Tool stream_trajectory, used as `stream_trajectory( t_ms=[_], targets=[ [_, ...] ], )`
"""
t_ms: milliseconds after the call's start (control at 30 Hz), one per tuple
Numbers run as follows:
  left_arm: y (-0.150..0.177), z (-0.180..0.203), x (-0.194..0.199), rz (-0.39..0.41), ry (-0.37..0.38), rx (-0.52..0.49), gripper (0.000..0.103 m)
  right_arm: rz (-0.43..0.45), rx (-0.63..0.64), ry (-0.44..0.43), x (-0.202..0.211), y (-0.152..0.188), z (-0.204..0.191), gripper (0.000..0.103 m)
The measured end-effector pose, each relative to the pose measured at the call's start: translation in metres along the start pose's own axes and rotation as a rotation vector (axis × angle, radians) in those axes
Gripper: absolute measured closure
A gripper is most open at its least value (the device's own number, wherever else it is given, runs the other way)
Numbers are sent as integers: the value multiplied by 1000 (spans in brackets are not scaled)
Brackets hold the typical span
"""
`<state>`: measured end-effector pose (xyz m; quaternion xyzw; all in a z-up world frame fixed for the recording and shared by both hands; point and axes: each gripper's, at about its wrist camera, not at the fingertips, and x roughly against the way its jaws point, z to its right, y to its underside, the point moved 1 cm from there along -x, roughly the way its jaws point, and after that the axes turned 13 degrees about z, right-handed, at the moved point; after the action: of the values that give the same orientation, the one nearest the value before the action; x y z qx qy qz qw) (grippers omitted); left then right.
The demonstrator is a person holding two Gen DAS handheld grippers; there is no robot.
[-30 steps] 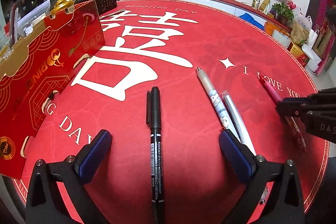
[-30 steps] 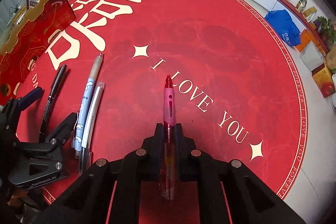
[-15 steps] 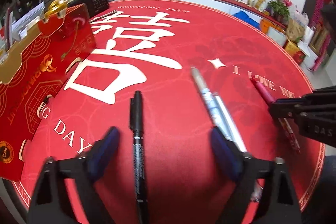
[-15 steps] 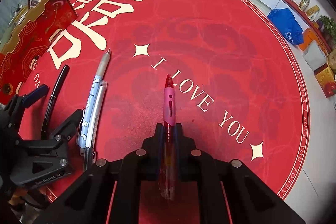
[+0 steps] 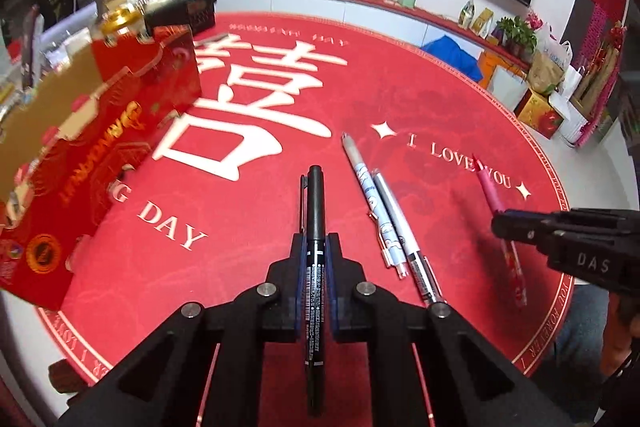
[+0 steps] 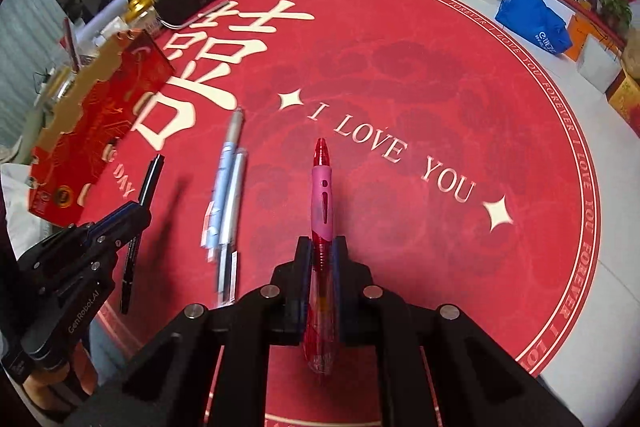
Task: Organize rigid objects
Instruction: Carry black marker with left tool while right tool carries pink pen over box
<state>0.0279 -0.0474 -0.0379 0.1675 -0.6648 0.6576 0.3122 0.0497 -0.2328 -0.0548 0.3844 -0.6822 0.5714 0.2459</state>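
Left wrist view: a black marker (image 5: 315,251) sits clamped lengthwise in the left hand-held gripper (image 5: 316,259), low in the centre of the frame, cap pointing away. Held mid-barrel like this, it should stay balanced while carried. At the right edge, the right hand-held gripper (image 5: 516,227) is clenched on a pink pen (image 5: 490,187), likewise gripped along its length. Between them, a blue-patterned pen (image 5: 370,195) and a clear pen (image 5: 400,227) lie side by side, touching, on the red mat (image 5: 440,99). A red box (image 5: 104,147) stands open at the left edge, probably where the pens belong.
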Motion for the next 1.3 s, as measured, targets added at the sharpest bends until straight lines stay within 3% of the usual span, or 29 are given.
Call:
stream_trajectory(
  t_ms=[633, 1300],
  targets=[
    [-7, -14, 44, 111, -117, -9, 93, 85, 62, -41, 35, -7, -52, 92],
    [-35, -99, 82, 228, -243, 87, 94, 147, 218, -150, 35, -42, -158, 92]
  ],
)
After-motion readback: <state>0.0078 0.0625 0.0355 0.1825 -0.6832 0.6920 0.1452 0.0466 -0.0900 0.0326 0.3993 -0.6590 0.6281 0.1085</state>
